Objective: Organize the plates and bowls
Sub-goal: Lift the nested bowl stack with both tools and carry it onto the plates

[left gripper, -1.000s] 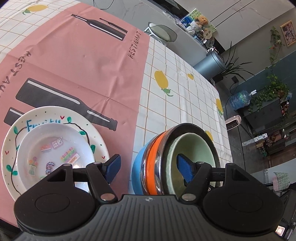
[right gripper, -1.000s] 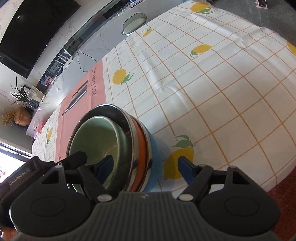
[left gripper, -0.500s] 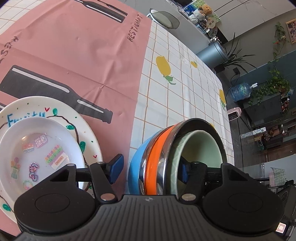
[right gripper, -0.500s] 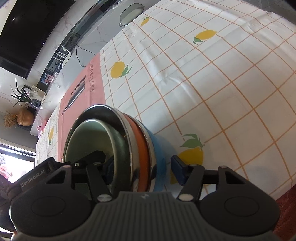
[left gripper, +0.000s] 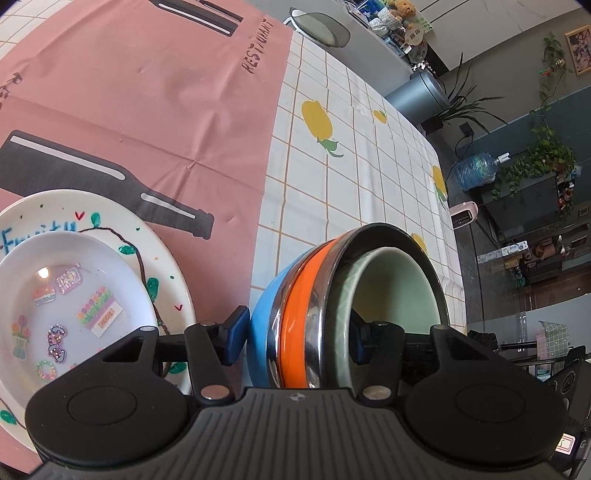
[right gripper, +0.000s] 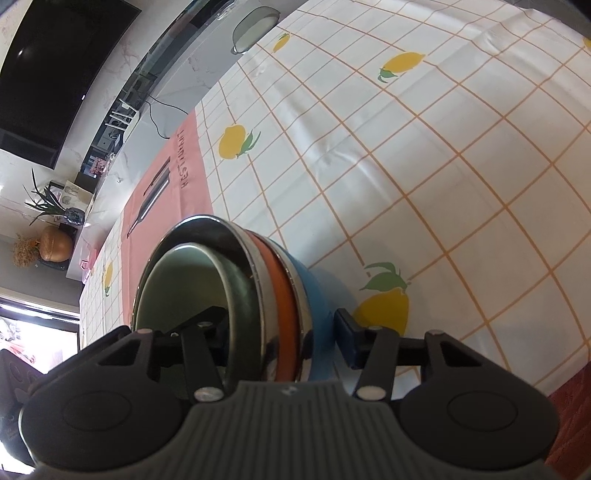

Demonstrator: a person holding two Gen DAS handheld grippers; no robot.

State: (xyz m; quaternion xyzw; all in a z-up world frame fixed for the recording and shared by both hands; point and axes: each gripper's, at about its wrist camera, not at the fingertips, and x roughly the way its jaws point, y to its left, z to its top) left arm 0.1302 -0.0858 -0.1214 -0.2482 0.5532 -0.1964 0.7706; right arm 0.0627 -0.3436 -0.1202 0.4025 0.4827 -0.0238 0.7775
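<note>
A nest of bowls, blue outside, then orange, steel and pale green innermost, stands on the lemon tablecloth. My left gripper straddles its near wall. One pad sits just outside the blue bowl and the other is inside the green bowl. Its jaws are closing. My right gripper straddles the opposite wall of the bowls, with its outer pad beside the blue bowl, and its jaws are closing too. A sticker-decorated white dish lies on a painted white plate to the left.
A pink placemat with bottle prints lies under the plate. The checked lemon tablecloth stretches beyond the bowls. A round stool stands past the far edge. The table edge and a reddish floor show at the lower right.
Both grippers' jaws have narrowed around the walls of the nested bowls. Both views have drawn closer to the bowls, which fill more of each frame.
</note>
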